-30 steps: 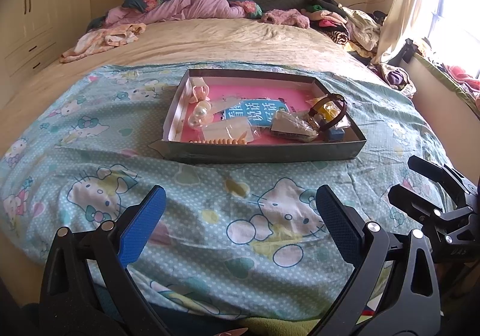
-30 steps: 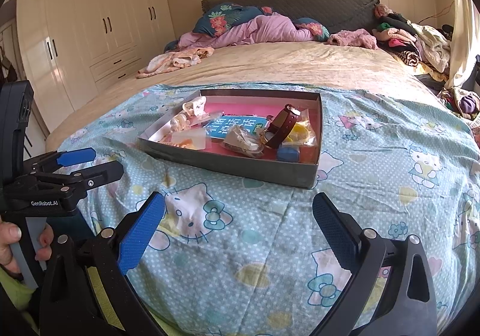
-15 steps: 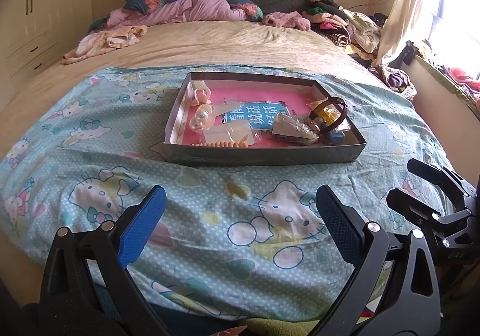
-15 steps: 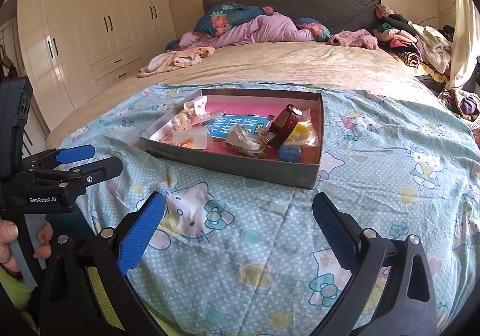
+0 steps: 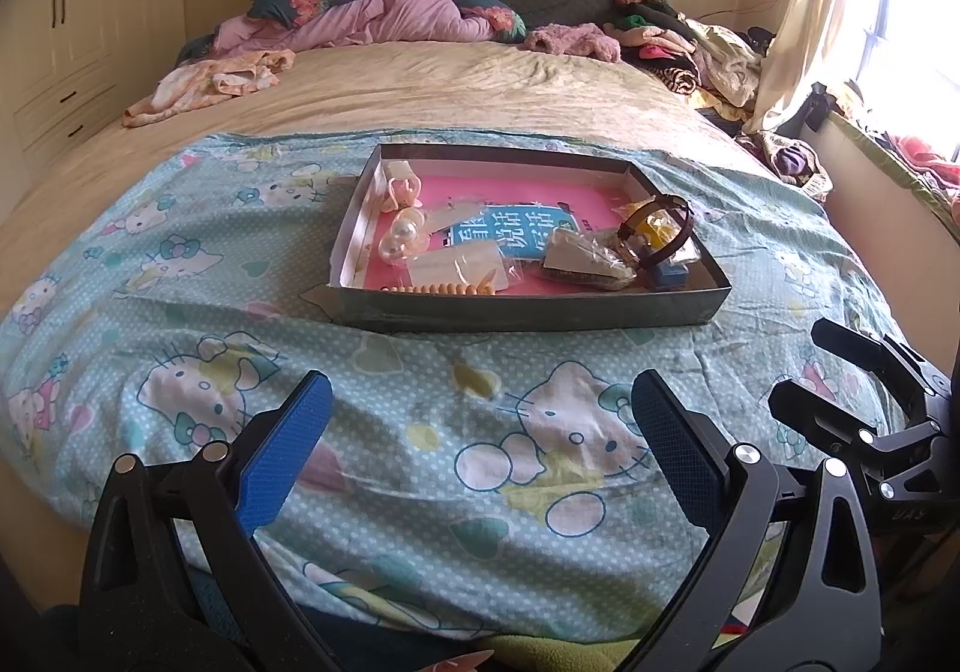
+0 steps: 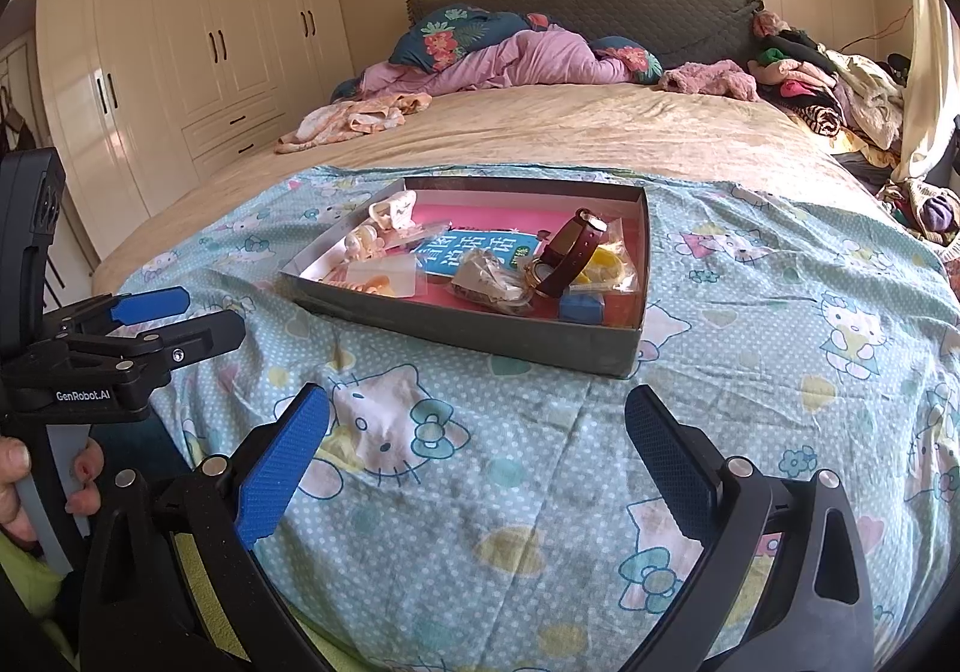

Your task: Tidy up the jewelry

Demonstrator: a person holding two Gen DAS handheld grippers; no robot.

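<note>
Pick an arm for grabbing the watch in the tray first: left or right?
Probably right. The watch sits at the tray's right end, nearer the open right gripper; the left gripper, also open, faces the other end.

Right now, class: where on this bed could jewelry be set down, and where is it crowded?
Free: the Hello Kitty patterned blanket between the shallow grey cardboard tray and both open grippers, plus right of it. Crowded: the tray's near right corner around the maroon strap watch.

A shallow grey cardboard tray [image 6: 528,339] on the bed's blue cartoon-print blanket [image 6: 780,324] holds a maroon-strapped wristwatch [image 6: 567,255].
</note>
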